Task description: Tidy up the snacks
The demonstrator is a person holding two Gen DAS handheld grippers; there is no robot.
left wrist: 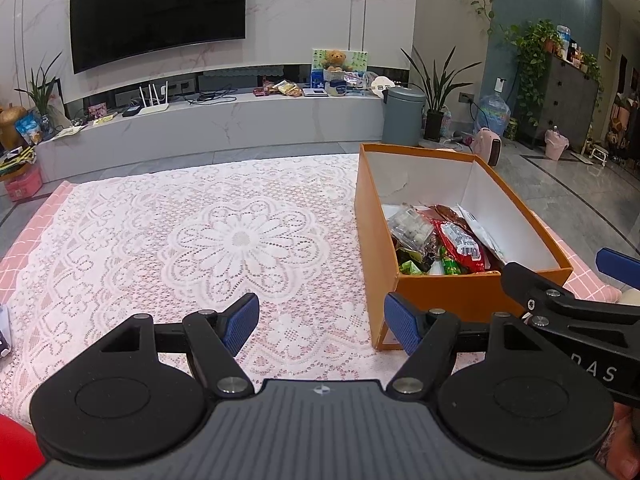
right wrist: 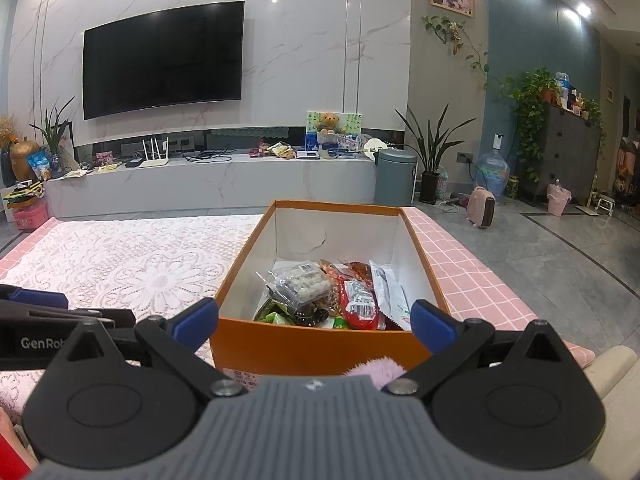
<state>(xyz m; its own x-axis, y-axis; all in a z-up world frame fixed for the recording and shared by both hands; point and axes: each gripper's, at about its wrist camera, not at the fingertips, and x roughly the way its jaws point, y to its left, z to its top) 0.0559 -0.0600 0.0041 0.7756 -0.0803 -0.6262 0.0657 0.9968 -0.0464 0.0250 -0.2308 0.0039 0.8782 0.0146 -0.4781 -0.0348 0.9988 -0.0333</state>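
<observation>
Orange cardboard with a white lining forms the open rectangular box (right wrist: 312, 344), which stands on the right part of a table covered in white floral lace (left wrist: 224, 240) over pink checked cloth (right wrist: 472, 280). Crinkly plastic snack packets (right wrist: 332, 296) lie heaped inside, among them a glossy red one (right wrist: 360, 308) and a clear one. Left gripper (left wrist: 322, 322) and right gripper (right wrist: 314, 318) both hang spread wide and empty, their blue ribbed pads near the box's front wall.
</observation>
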